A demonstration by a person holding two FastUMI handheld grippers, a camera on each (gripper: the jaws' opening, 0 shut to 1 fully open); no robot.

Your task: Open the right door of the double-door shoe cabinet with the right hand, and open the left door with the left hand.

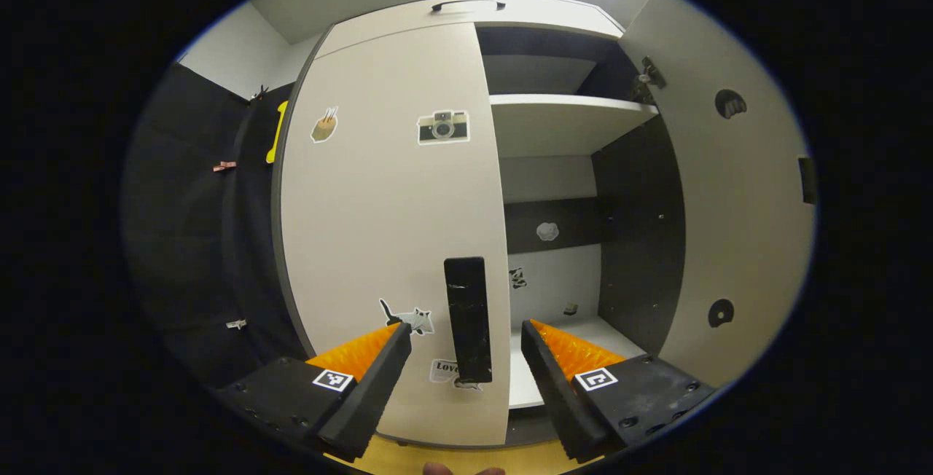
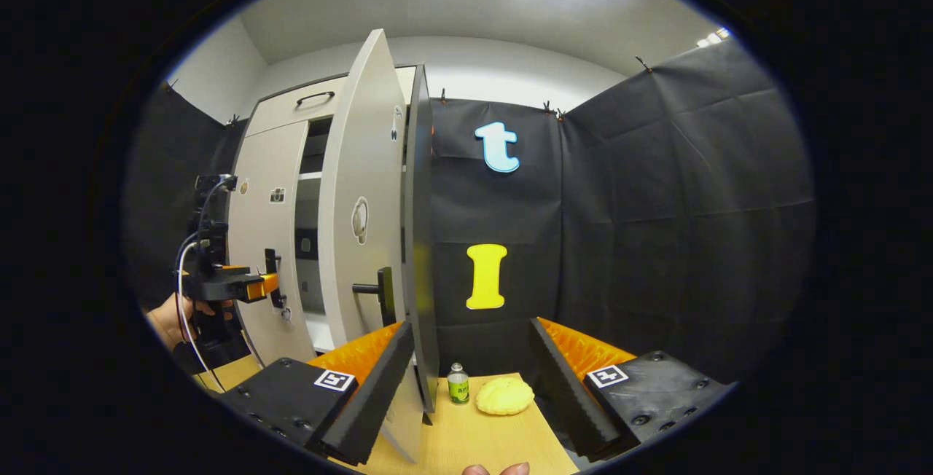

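The left door's black upright bar handle (image 1: 467,318) stood low centre in the left gripper view, between the left gripper's (image 1: 466,347) wide-spread, empty fingers, just ahead.

Left gripper view: left door (image 1: 386,227) shut, its handle (image 1: 467,318) near the inner edge, just ahead of & between the left gripper (image 1: 466,347) fingers. Right door (image 1: 729,191) swung out to the right; shelf (image 1: 568,122) up inside cabinet. Right gripper view: right door's handle (image 2: 375,291) left of right gripper (image 2: 470,347); small bottle (image 2: 458,384) & round lumpy item (image 2: 504,395) side by side on tabletop (image 2: 466,438), bottle to the left, both beside cabinet's right side.
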